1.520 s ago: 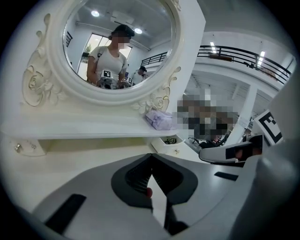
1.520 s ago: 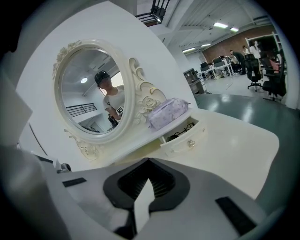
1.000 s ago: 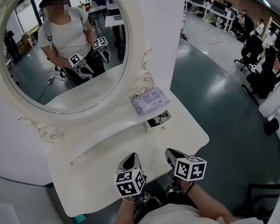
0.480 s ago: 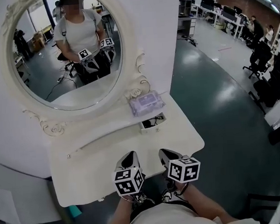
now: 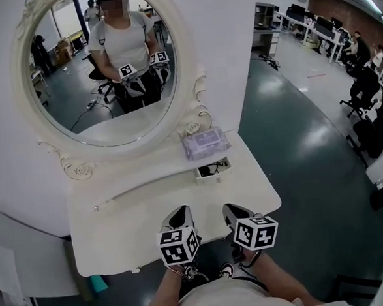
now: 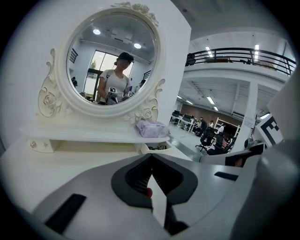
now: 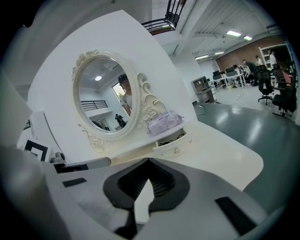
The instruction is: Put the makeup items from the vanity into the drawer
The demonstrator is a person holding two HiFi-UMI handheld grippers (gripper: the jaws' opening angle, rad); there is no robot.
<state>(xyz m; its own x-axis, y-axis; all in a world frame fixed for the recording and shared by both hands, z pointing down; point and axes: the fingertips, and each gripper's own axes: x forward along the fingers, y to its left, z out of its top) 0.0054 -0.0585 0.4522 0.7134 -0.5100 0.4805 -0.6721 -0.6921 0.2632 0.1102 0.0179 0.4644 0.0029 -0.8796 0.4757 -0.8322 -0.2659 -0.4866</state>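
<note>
Under shelf [image 5: 141,174], open drawer [image 5: 213,170] holds dark items [image 5: 210,169]; purple pouch [image 5: 205,143] above.

An open office hall, with desks [image 5: 302,18] and office chairs [image 5: 364,93] beyond.

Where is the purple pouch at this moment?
In the head view, the purple pouch lies on the raised shelf, at the right foot of the round mirror and directly above the small open drawer.
</note>
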